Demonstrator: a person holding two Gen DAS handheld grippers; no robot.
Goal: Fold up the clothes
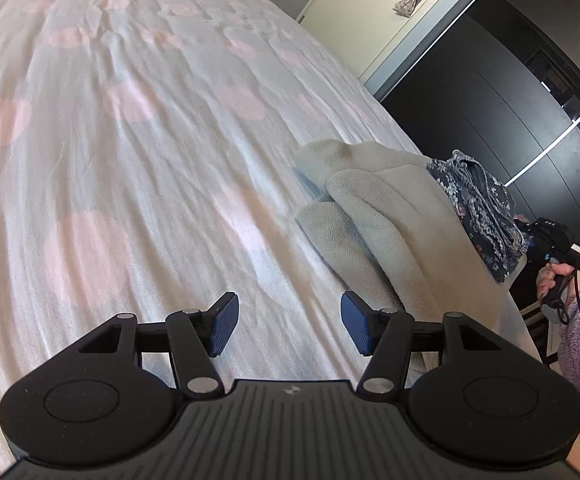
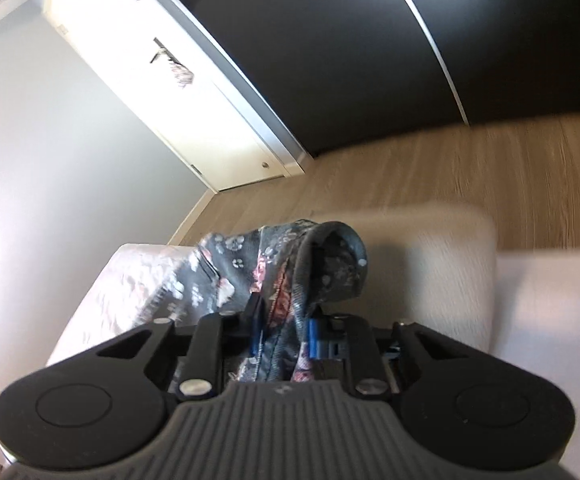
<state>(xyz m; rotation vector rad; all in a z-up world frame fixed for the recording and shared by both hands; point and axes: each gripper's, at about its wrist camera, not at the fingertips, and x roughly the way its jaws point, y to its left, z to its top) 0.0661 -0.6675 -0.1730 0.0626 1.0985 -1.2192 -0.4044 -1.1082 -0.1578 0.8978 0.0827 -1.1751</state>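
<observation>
A: Currently, what lies on the left side of the scene?

B: The white bedspread with pale pink dots point(image 1: 129, 152) covers the bed, and its left and middle areas carry no garment. The left gripper point(image 1: 287, 326) hovers above it with its fingers spread apart and nothing between them.

A: Where is the task item relative to those fingers?

B: Forward and to the right. A folded beige fleece garment point(image 1: 386, 216) rests at the bed's right edge, and the dark blue floral cotton garment point(image 1: 480, 208) lies bunched on its far side, hanging toward the floor.

A: Which hand is nearer the floral garment?

B: The right gripper point(image 2: 281, 334). Its fingers are clamped on a gathered fold of the floral garment point(image 2: 290, 264), which rises from the fingers and drapes away to the left over the bed corner. The long axis cannot be determined; the cloth is bunched.

A: What does the next move depend on?

B: Probably on carrying the garment leftward onto the open bedspread, where the left gripper can take a second edge.

A: Any containers?

B: None visible.
</observation>
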